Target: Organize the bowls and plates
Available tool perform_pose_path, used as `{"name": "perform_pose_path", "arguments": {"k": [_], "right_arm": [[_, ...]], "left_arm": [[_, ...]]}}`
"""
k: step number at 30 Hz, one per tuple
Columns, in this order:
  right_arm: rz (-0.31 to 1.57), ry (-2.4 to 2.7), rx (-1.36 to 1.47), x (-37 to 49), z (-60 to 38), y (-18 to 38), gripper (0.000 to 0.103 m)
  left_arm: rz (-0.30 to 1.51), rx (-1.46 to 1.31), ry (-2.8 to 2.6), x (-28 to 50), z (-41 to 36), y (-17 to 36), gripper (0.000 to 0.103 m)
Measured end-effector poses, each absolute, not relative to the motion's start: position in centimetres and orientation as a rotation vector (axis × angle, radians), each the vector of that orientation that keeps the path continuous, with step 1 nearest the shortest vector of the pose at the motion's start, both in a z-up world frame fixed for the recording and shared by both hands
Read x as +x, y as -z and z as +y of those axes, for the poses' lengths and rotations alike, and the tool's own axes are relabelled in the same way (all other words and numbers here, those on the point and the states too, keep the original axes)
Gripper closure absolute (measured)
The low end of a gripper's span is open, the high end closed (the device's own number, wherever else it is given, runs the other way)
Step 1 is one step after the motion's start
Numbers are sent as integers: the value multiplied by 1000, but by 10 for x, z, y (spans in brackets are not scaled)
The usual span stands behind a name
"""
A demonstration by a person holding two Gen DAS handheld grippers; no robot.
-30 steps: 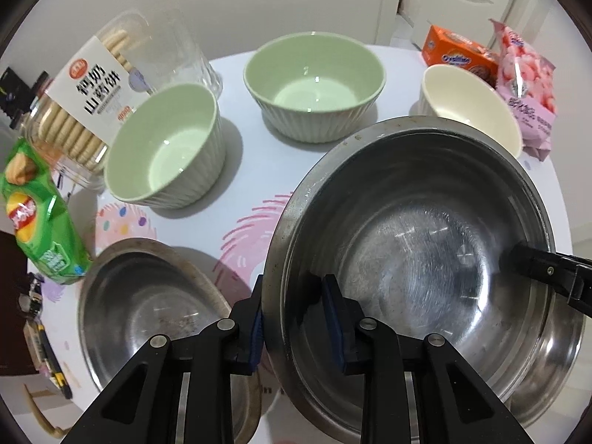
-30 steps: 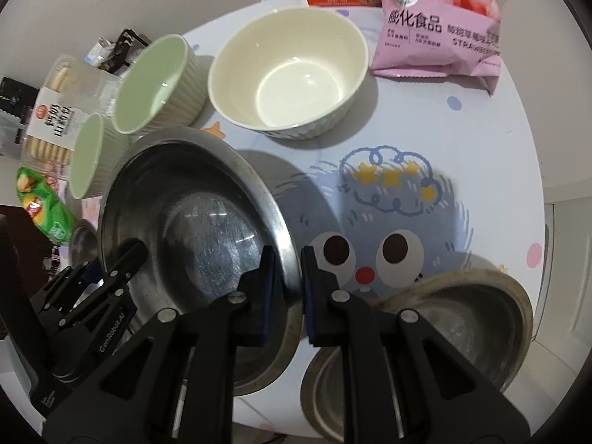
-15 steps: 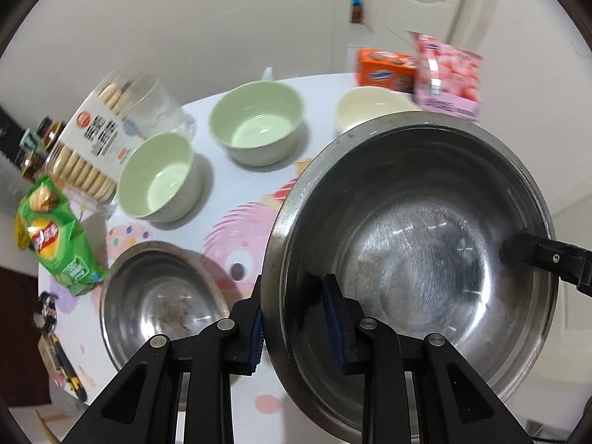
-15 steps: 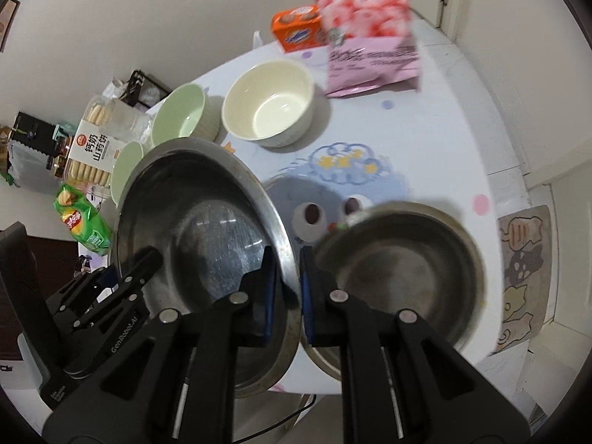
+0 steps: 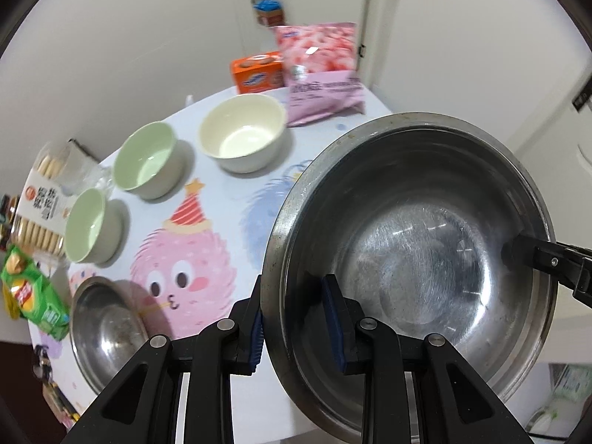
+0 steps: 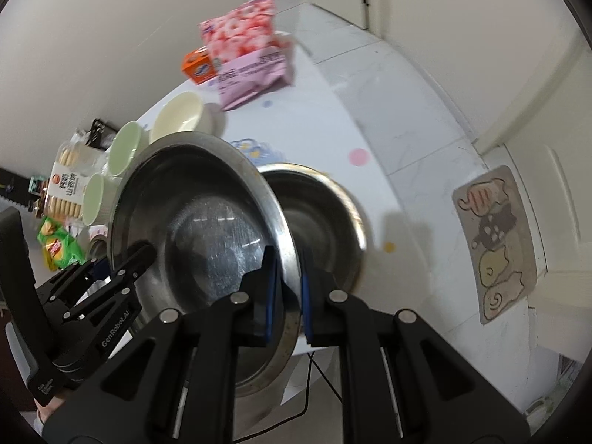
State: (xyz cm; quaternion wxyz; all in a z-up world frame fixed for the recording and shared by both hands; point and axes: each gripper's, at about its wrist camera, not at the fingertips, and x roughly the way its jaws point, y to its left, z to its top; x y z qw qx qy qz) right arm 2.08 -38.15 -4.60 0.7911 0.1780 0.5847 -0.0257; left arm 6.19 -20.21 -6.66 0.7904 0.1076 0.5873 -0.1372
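Note:
Both grippers hold one large steel bowl (image 5: 414, 244) by its rim, lifted high above the table. My left gripper (image 5: 296, 318) is shut on its near-left rim; my right gripper (image 6: 286, 285) is shut on the opposite rim, and its fingers (image 5: 536, 259) show at the right. The same bowl (image 6: 207, 229) fills the right wrist view. A second steel bowl (image 6: 318, 214) sits on the table beyond it. A third steel bowl (image 5: 105, 327) lies at lower left. Two green bowls (image 5: 146, 161) (image 5: 88, 225) and a cream bowl (image 5: 242, 131) stand further back.
The round table (image 5: 222, 222) has a cartoon-print cloth. Along its edges are a pink snack bag (image 5: 322, 74), an orange box (image 5: 257, 74), a biscuit box (image 5: 40, 199) and a green chip bag (image 5: 31, 296). A floor mat (image 6: 495, 240) lies right, beside a door.
Both grippers have lifted the large steel bowl higher and away from the table. The table and its bowls now look smaller and farther; the floor and door have come into view.

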Motion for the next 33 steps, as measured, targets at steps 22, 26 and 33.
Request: {"name": "perform_pose_path", "arguments": {"k": [22,26,33], "right_arm": [[1321,74,370,26,-403,86,89],[1344,78,371,30,-403,100,89],[1349,123,382,31,-408,113,74]], "left_arm": [[1325,262,298,65,-221,103,74],[1340,265,294,67,-221,117,73],[1334,276,263,70,-222,129,62]]}}
